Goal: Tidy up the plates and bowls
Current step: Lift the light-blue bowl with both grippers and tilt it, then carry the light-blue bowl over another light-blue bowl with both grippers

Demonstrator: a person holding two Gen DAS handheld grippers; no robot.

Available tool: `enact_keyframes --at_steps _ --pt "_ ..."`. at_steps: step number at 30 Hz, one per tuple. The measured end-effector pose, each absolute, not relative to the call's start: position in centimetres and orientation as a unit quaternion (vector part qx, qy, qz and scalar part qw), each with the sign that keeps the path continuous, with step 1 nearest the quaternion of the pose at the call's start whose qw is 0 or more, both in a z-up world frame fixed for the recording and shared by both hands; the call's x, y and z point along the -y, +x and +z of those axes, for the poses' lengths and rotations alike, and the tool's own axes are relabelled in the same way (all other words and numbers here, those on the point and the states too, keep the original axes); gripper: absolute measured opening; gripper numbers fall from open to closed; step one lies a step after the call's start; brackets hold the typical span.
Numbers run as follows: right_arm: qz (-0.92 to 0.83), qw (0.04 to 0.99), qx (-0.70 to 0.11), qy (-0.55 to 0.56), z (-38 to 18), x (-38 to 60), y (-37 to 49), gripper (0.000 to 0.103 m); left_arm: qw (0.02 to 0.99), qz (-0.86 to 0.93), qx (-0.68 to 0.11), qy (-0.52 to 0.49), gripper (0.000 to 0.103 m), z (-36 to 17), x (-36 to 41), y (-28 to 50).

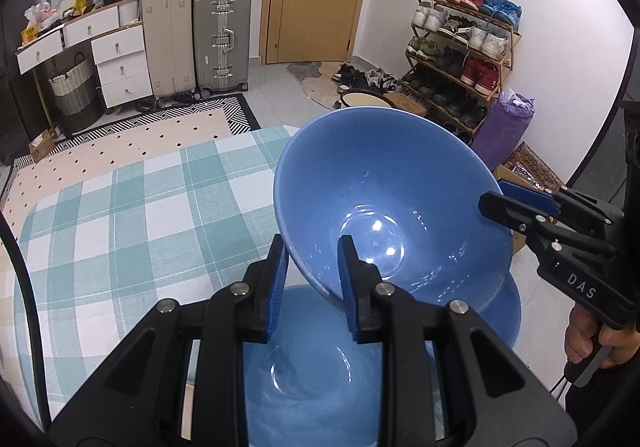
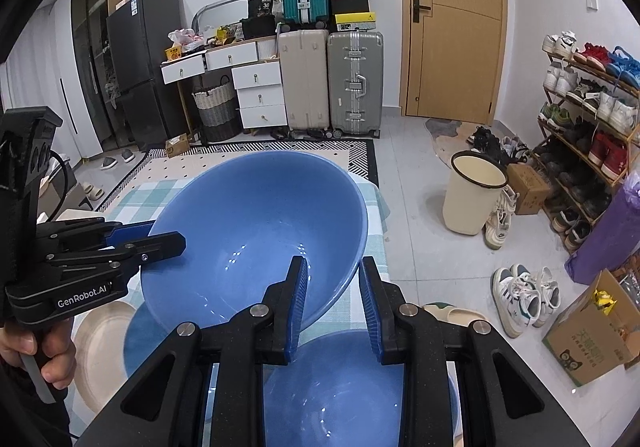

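A large blue bowl hangs tilted in the air above the table, held by two opposite sides of its rim. My left gripper is shut on the near rim in the left wrist view, one finger inside the bowl and one outside. My right gripper is shut on the other side of the rim in the same way. Each gripper shows in the other's view: right gripper, left gripper. Beneath the lifted bowl sits a second blue bowl. A cream plate lies at the left.
The table wears a teal and white checked cloth. On the floor to the right stand a cream bin, loose shoes, a cardboard box and a shoe rack. Suitcases and drawers line the far wall.
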State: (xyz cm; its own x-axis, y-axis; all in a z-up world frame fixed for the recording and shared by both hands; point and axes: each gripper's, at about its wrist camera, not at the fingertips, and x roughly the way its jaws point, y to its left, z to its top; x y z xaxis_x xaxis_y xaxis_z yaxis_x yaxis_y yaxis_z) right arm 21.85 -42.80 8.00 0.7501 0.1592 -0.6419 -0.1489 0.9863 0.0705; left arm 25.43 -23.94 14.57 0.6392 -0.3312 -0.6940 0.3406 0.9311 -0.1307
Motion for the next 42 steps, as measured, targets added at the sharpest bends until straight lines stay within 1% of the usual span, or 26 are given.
enact_keyframes --at_steps 22,42 --pt "0.099 0.940 -0.327 -0.006 8.8 40.3 18.3 0.027 0.912 -0.169 -0.374 -0.007 0.021 15.4 21.1 19.3" --pt "0.124 0.939 -0.319 -0.007 7.8 38.6 16.3 0.027 0.918 -0.149 -0.368 -0.014 0.021 15.3 18.3 15.2"
